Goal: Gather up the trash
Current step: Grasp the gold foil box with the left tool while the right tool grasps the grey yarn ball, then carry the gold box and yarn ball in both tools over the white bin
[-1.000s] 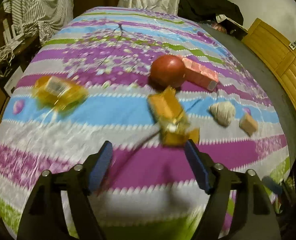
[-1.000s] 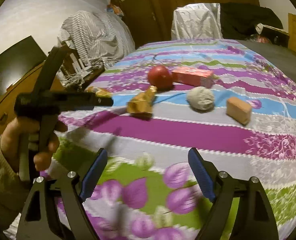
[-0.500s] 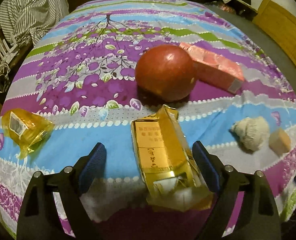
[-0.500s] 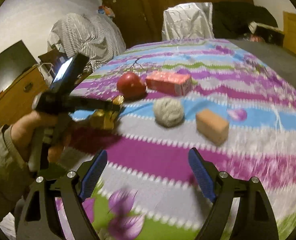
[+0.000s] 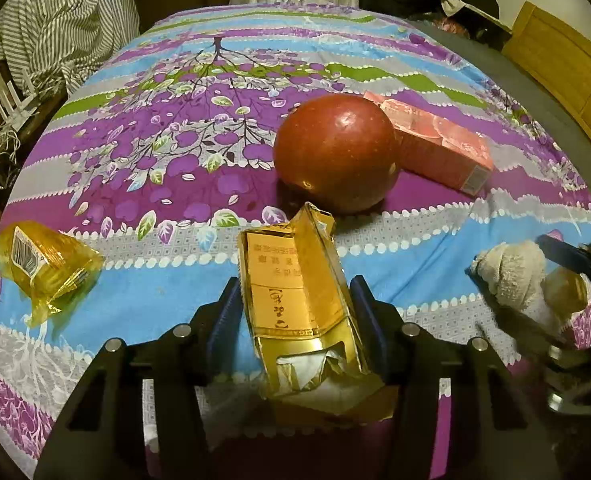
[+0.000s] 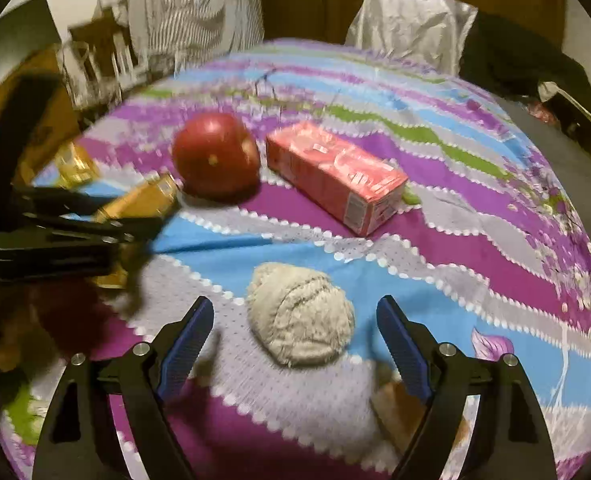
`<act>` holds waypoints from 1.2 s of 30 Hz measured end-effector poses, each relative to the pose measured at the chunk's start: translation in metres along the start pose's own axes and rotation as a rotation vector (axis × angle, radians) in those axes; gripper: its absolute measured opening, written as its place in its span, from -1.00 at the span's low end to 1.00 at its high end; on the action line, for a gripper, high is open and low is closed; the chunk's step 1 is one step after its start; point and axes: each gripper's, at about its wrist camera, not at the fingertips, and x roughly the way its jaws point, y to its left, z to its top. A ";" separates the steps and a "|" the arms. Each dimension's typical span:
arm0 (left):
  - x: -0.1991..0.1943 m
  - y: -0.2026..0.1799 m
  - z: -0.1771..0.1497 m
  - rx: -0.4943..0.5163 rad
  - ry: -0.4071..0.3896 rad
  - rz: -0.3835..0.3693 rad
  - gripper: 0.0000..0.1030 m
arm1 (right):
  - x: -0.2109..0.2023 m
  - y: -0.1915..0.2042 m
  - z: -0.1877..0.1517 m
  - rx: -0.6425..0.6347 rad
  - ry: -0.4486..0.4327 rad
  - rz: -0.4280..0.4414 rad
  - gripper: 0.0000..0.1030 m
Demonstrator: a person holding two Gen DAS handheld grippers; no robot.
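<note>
Closing on the gold carton [image 5: 295, 300], the left gripper [image 5: 295, 312] has both blue pads against the carton's sides; it lies on the bedspread [image 5: 135, 184] just in front of the red apple [image 5: 335, 156]. The left wrist view alone shows the carton's torn open end and a yellow wrapper [image 5: 43, 268] well left of the apple. The right wrist view alone shows the right gripper [image 6: 295, 340], jaws apart and narrowing, with the grey fuzzy ball [image 6: 301, 314] between them, untouched. The ball sits in front of the pink carton [image 6: 335, 176], which lies just right of the apple. Both grippers tilt steeply down at the bed. A second ago the left jaws stood wide and short of the carton; the right gripper was far back from the ball.
</note>
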 end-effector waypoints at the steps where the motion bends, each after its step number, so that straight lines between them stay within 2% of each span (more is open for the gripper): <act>1: -0.001 0.000 -0.001 0.000 -0.004 -0.001 0.01 | 0.005 -0.001 0.000 -0.002 0.013 -0.007 0.49; 3: -0.001 0.001 -0.002 -0.002 -0.009 -0.006 -0.06 | 0.011 0.000 -0.002 0.000 0.024 -0.018 0.13; 6: -0.004 -0.001 -0.004 -0.001 -0.015 -0.017 -0.09 | 0.008 0.000 -0.005 0.003 -0.001 -0.042 -0.06; 8: -0.007 -0.003 -0.007 0.000 -0.020 -0.024 -0.10 | 0.002 -0.001 -0.008 0.009 -0.027 -0.054 -0.10; 12: -0.021 -0.003 -0.017 -0.003 -0.044 -0.033 -0.10 | -0.028 -0.001 -0.018 0.060 -0.109 -0.055 -0.13; 17: -0.059 -0.007 -0.038 0.018 -0.124 -0.021 -0.10 | -0.081 0.009 -0.041 0.111 -0.222 -0.056 -0.13; 28: -0.184 -0.028 -0.106 0.063 -0.441 0.020 -0.10 | -0.216 0.049 -0.113 0.189 -0.525 -0.101 -0.11; 36: -0.245 -0.040 -0.155 0.045 -0.650 0.026 -0.09 | -0.287 0.072 -0.161 0.222 -0.657 -0.165 -0.10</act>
